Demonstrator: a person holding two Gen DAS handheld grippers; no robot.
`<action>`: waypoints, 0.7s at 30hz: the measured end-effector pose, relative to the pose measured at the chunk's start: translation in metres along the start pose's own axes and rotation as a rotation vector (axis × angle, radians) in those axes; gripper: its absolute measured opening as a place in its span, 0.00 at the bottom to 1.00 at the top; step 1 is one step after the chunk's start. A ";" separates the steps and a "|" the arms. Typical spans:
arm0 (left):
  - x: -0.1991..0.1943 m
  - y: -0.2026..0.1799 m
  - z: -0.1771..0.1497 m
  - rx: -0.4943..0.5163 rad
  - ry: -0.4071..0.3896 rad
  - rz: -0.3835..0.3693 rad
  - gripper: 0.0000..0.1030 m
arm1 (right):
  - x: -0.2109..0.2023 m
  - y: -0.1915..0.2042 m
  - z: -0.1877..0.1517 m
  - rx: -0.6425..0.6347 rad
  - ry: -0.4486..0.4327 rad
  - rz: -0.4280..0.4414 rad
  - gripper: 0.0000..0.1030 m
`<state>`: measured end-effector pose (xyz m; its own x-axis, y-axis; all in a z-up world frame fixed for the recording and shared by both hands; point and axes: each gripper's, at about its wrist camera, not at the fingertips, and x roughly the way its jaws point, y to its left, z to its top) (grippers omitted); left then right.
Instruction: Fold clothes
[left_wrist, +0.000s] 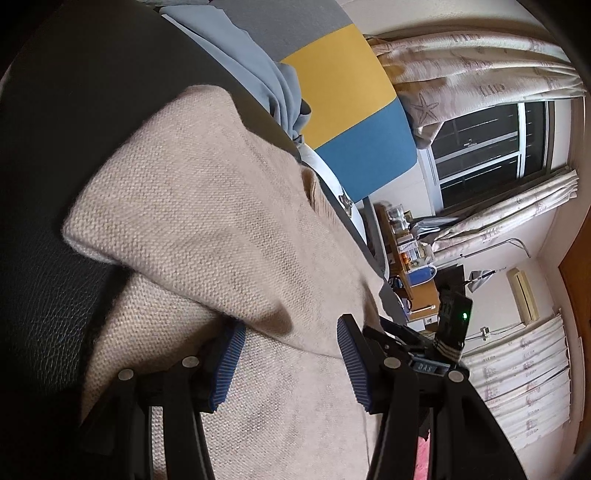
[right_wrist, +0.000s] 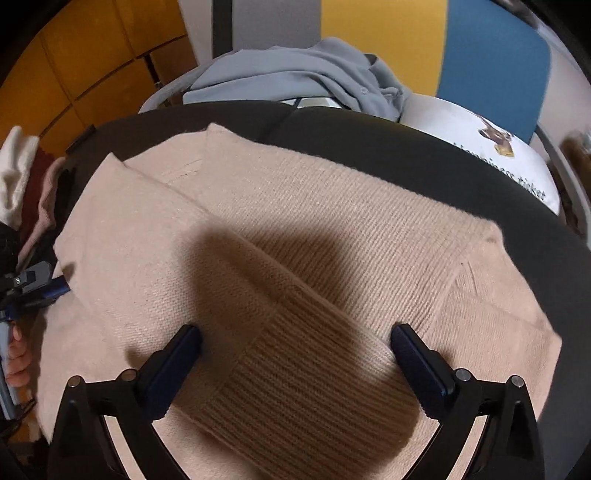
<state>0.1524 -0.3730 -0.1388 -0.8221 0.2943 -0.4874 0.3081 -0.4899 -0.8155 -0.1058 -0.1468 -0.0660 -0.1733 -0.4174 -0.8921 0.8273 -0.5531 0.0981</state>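
Note:
A beige knit sweater lies spread on a black leather-like surface, with a sleeve folded across its body. The sleeve's ribbed cuff lies flat between the fingers of my right gripper, which stands wide open just above it without pinching it. My left gripper hovers over the sweater at its left edge, jaws apart. A folded layer's edge crosses the left gripper's tips and nothing is pressed between the blue pads. That left gripper and a hand show at the right wrist view's left edge.
A grey-blue garment lies crumpled behind the black surface, beside a white printed pillow. More clothes are piled at the left. Behind it are yellow and blue wall panels, a window with curtains and a cluttered desk.

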 end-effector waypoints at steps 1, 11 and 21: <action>-0.001 0.000 0.000 0.001 0.000 0.000 0.51 | 0.001 0.002 0.003 -0.004 0.029 -0.006 1.00; -0.004 0.002 0.000 -0.021 -0.018 -0.007 0.52 | -0.038 0.048 0.007 -0.183 0.019 -0.094 0.16; -0.006 0.016 0.012 -0.189 -0.050 -0.039 0.56 | -0.113 0.071 0.034 -0.245 -0.074 -0.083 0.10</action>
<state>0.1568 -0.3931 -0.1452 -0.8563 0.2670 -0.4421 0.3563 -0.3144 -0.8799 -0.0458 -0.1636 0.0565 -0.2773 -0.4343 -0.8570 0.9116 -0.4006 -0.0920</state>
